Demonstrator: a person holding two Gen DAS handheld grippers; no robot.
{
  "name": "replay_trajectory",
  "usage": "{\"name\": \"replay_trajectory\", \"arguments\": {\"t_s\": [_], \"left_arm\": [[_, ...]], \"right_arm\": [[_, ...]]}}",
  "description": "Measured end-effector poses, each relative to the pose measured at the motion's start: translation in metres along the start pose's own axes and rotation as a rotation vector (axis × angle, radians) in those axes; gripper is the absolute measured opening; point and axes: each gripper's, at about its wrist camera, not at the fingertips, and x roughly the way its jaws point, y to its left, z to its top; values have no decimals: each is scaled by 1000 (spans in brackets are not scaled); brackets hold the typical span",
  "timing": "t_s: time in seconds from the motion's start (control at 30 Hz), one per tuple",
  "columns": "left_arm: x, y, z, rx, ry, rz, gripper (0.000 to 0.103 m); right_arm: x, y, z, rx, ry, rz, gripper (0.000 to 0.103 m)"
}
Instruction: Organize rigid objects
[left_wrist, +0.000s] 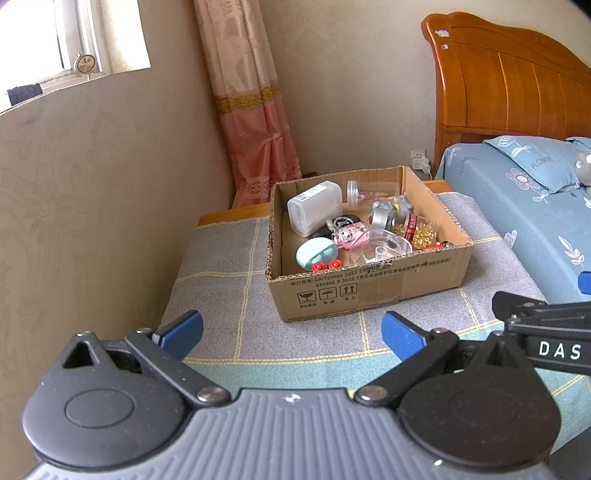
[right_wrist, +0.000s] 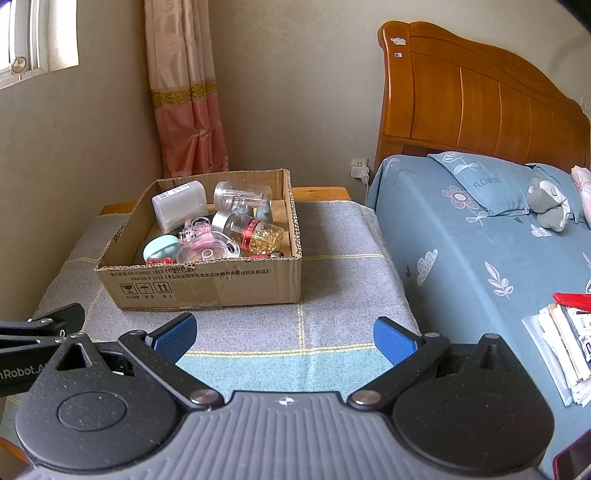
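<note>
An open cardboard box stands on a grey checked cloth over a low table. Inside lie a white plastic container, a clear jar, a bottle of yellow capsules, a pink toy, a mint round case, and a clear lid. My left gripper and right gripper hover open and empty, short of the box's front wall.
A bed with a blue flowered cover and wooden headboard stands to the right, carrying a grey plush and a stack of papers. A wall and pink curtain close off the left and back. A wall socket sits behind.
</note>
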Motion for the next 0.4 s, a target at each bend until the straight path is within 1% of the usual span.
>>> {"name": "replay_trajectory", "arguments": {"t_s": [0.4], "left_arm": [[-5, -1, -2, -5, -6, 8, 102]], "right_arm": [[-3, 0, 0, -6, -3, -5, 103]]}}
